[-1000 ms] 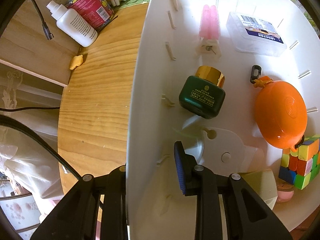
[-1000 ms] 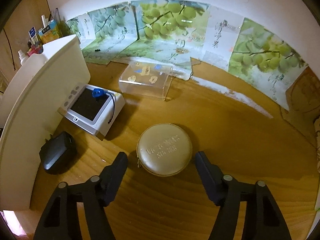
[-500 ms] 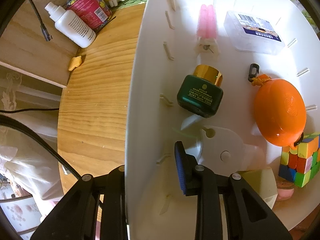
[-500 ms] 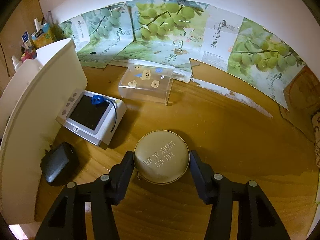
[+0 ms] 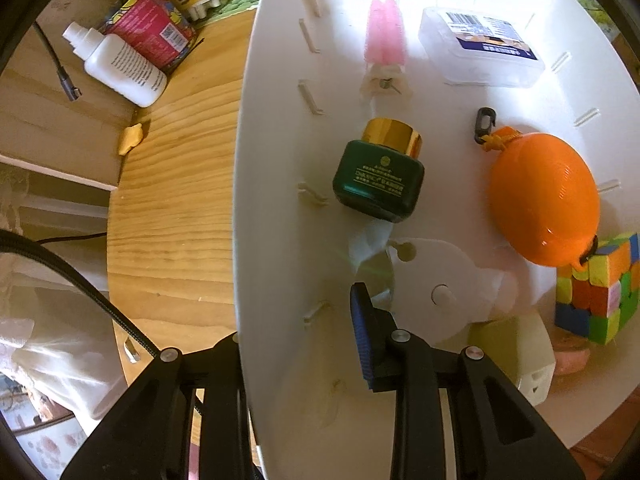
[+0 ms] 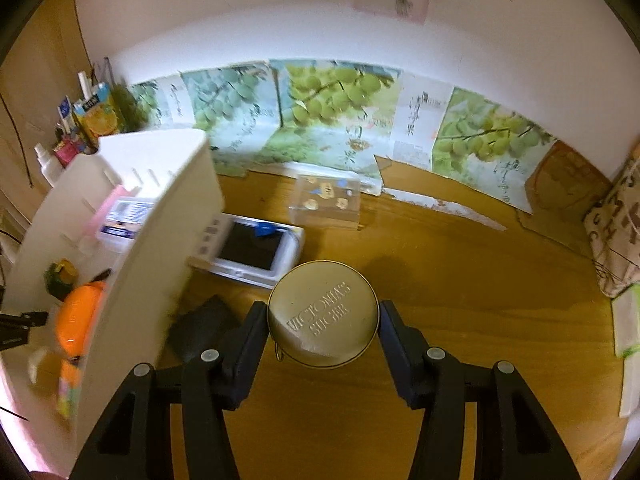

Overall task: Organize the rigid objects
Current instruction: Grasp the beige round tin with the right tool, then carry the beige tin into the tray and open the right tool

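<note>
My right gripper (image 6: 322, 320) is shut on a round gold case (image 6: 322, 314) marked "Victoria's Sugar" and holds it above the wooden table (image 6: 460, 280). The white bin (image 6: 160, 208) stands to its left. My left gripper (image 5: 296, 332) straddles the bin's wall (image 5: 272, 200), one finger inside, one outside, apparently clamped on it. Inside the bin lie a green bottle with a gold cap (image 5: 380, 178), an orange egg-shaped case (image 5: 544, 200), a colour cube (image 5: 596, 292), a pink brush (image 5: 386, 36) and a clear box (image 5: 480, 48).
On the table lie a white device with a dark screen (image 6: 252, 248), a black pouch (image 6: 200, 328) and a clear plastic box (image 6: 326, 200). A white spray bottle (image 5: 120, 68) and cartons (image 5: 156, 28) stand beyond the bin. Fruit posters (image 6: 332, 100) line the wall.
My right gripper closed on the gold case and lifted it off the table. The view now looks over the bin's rim. The left gripper and bin barely moved.
</note>
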Tool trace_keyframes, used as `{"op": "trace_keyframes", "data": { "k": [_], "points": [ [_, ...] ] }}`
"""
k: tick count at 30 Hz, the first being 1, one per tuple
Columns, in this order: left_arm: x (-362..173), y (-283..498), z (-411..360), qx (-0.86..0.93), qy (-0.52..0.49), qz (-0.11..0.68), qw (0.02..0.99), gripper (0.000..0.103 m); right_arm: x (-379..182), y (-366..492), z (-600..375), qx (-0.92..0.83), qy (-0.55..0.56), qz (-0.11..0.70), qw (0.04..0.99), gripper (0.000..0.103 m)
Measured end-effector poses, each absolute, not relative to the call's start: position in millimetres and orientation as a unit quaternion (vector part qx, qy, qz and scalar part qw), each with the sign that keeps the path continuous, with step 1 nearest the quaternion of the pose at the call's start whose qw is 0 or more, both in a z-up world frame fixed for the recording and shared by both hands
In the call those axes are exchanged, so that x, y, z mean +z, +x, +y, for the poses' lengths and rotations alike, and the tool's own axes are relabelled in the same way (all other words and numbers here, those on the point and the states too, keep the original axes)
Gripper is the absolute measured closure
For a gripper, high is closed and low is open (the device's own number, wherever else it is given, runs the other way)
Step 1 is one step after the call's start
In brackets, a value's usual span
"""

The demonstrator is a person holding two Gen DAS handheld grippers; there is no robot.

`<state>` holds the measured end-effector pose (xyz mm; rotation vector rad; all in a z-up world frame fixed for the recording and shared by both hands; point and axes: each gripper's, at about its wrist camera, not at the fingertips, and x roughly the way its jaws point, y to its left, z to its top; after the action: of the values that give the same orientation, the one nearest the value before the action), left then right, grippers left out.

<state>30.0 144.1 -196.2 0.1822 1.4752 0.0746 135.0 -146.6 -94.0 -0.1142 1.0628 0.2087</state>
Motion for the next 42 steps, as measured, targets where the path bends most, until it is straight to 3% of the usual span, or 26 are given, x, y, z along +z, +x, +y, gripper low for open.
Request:
{"op": "trace_keyframes", "data": {
  "k": [21,36,39,42],
  "points": [
    [-194.8,22.4,133.6,-0.073,0.136,0.671,0.725,0.072,-41.9,53.0,-28.3,0.124,-0.059,0.453,0.881,0.047],
    [-191.8,11.8,136.7,-0.096,0.134,0.678,0.716,0.073,-45.1,34.4,34.2,0.153,-0.058,0.436,0.885,0.047],
    [-193.1,9.4,136.7,-0.101,0.14,0.679,0.714,0.073,-45.1,30.5,41.0,0.156,-0.068,0.426,0.889,0.029],
    [-194.8,4.4,138.4,-0.1,0.142,0.679,0.713,0.073,-41.7,26.4,43.7,0.162,-0.079,0.415,0.892,0.026]
  ]
}}
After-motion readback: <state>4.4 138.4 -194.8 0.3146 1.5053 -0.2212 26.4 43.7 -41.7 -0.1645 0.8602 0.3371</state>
